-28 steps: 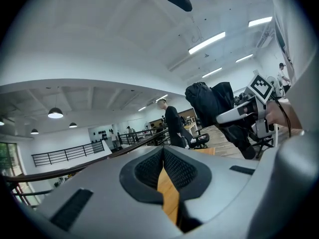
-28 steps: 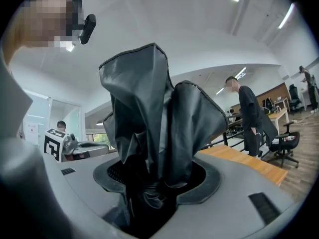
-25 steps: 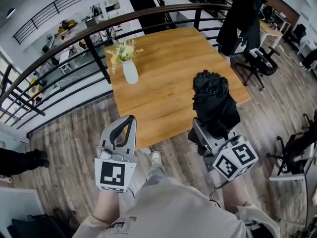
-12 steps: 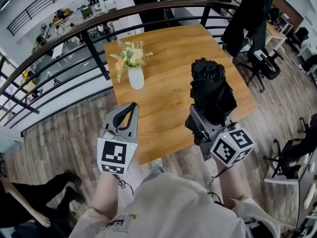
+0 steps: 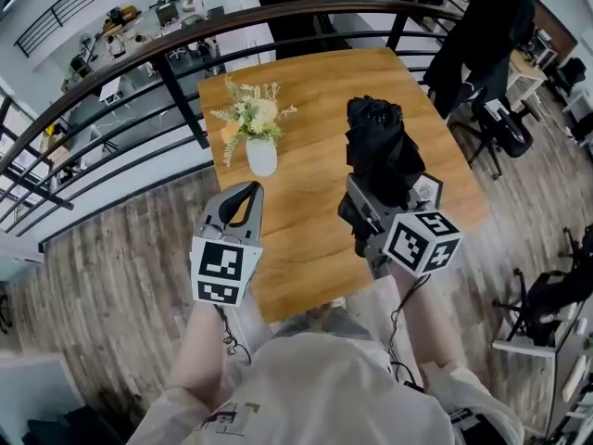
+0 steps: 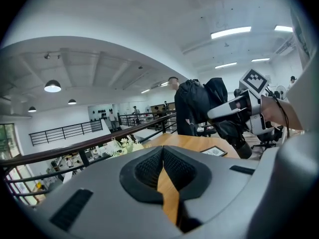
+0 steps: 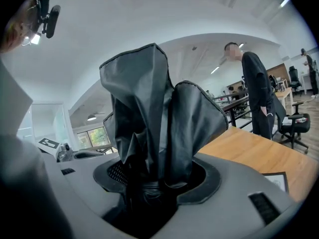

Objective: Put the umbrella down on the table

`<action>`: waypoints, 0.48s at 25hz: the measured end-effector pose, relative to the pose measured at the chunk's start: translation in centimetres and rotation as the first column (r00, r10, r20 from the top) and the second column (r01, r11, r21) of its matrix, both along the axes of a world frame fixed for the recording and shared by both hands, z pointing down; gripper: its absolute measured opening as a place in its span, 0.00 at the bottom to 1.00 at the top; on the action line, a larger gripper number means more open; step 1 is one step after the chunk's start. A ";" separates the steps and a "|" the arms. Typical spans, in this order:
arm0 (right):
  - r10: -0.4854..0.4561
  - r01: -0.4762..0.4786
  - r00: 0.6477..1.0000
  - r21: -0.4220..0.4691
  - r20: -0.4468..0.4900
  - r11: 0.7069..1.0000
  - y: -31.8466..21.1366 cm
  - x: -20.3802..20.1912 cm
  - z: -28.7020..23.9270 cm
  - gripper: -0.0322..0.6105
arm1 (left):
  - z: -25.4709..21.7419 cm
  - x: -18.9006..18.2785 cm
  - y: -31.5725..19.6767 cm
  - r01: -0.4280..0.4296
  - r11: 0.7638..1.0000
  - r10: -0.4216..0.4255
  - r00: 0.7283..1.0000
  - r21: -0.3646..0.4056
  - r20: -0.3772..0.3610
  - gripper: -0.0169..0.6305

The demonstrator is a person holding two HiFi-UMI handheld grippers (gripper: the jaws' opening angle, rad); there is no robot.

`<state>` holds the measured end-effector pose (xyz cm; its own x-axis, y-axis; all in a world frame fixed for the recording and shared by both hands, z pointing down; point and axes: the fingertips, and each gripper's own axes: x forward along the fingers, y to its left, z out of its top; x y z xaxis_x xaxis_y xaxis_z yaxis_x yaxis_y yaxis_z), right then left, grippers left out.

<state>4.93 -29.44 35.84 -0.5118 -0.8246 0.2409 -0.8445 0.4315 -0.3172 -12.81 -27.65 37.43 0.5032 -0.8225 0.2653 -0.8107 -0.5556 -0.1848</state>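
A folded black umbrella is held above the right half of the wooden table, canopy end pointing away from me. My right gripper is shut on its lower end; in the right gripper view the black fabric fills the space between the jaws. My left gripper hovers over the table's near left edge, jaws together and holding nothing. In the left gripper view the jaws meet with only a thin slit, and the umbrella shows at the right.
A white vase with flowers stands on the table's left side. A small flat card lies beside the umbrella. A dark railing runs behind the table. A person in black stands at the far right by office chairs.
Both grippers have moved forward over the table. The umbrella has travelled with the right gripper, further in over the tabletop. The person at the right has walked closer.
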 end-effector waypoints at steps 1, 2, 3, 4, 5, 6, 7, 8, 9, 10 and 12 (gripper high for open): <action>-0.005 0.005 1.000 -0.007 0.000 1.000 -1.1 -0.1 0.4 0.47 | 0.3 0.0 -0.6 0.006 1.000 -0.006 1.000 -0.012 -0.004 0.05; -0.009 0.009 1.000 -0.013 -0.004 1.000 -2.1 -0.3 0.9 0.47 | 0.8 0.0 -1.2 0.012 1.000 -0.012 1.000 -0.025 -0.009 0.05; -0.012 0.012 1.000 -0.018 -0.009 1.000 -3.2 -0.4 1.4 0.47 | 1.2 0.0 -1.8 0.018 0.999 -0.019 1.000 -0.037 -0.012 0.05; -0.015 0.015 1.000 -0.022 -0.013 1.000 -4.3 -0.6 1.8 0.47 | 1.6 0.1 -2.5 0.025 0.999 -0.026 1.000 -0.046 -0.014 0.05; -0.019 0.018 1.000 -0.027 -0.015 0.999 -5.5 -0.8 2.2 0.47 | 1.9 0.2 -3.3 0.032 0.998 -0.033 0.999 -0.052 -0.012 0.05; -0.023 0.023 1.000 -0.035 -0.015 0.999 -6.8 -1.0 2.5 0.47 | 2.1 0.3 -4.1 0.038 0.998 -0.038 0.999 -0.057 -0.008 0.05; -0.028 0.028 0.999 -0.047 -0.014 0.999 -8.1 -1.3 2.9 0.47 | 2.3 0.4 -5.0 0.045 0.997 -0.045 0.999 -0.063 -0.005 0.05; -0.034 0.033 0.999 -0.061 -0.015 0.998 -9.3 -1.6 3.4 0.47 | 2.6 0.3 -6.0 0.055 0.996 -0.055 0.998 -0.071 -0.006 0.05; -0.041 0.039 0.999 -0.076 -0.017 0.996 -10.6 -1.8 4.0 0.47 | 2.9 0.3 -6.9 0.065 0.995 -0.066 0.998 -0.081 -0.012 0.05; -0.047 0.045 0.999 -0.091 -0.021 0.995 -11.7 -1.9 4.6 0.47 | 3.3 0.5 -7.6 0.074 0.993 -0.076 0.997 -0.091 -0.020 0.05; -0.056 0.053 0.998 -0.116 -0.031 0.992 -13.7 -1.8 6.1 0.47 | 4.5 1.3 -8.6 0.080 0.991 -0.084 0.996 -0.109 -0.030 0.05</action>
<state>3.10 -43.10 41.92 -0.5452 -0.7615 0.3506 -0.8318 0.4395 -0.3390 -11.52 -36.28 41.89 0.4454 -0.8290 0.3382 -0.8592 -0.5020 -0.0990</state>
